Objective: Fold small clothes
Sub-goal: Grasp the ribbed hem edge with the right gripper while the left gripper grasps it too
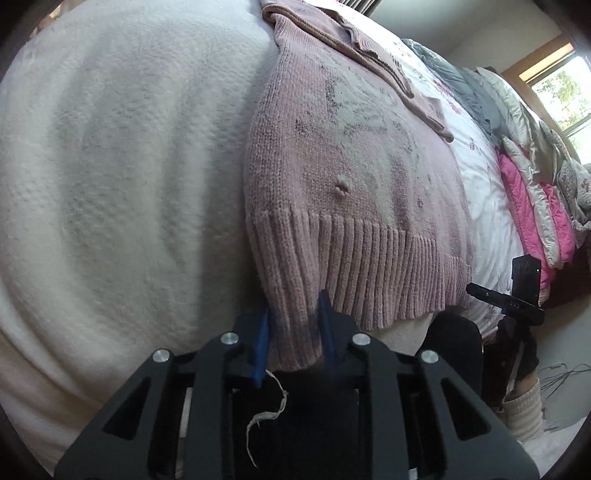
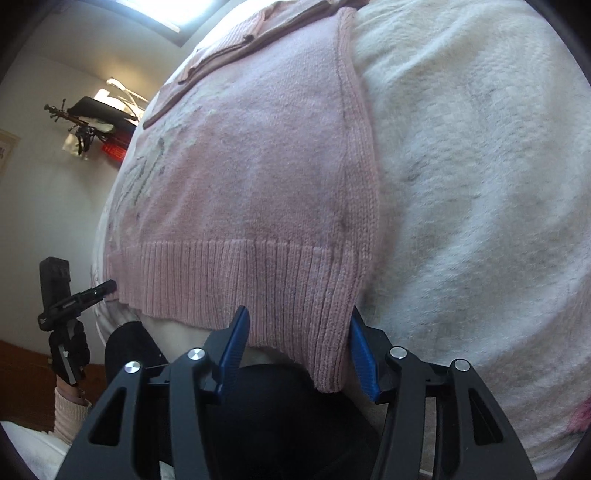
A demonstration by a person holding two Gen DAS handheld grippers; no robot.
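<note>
Sweater (image 1: 351, 177), pink knit, on bed blanket (image 1: 122, 155): left claw (image 1: 293, 325) pinches one hem corner; right claw (image 2: 295, 347) spread wide, straddling the other corner.

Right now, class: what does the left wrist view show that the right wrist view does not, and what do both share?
Only the left wrist view shows the pile of folded bedding, the window and a loose thread by the left gripper. Only the right wrist view shows a wall shelf and a ceiling light. Both show the pink knitted sweater on the cream blanket, its ribbed hem between blue fingers. The right gripper stands wider.
</note>
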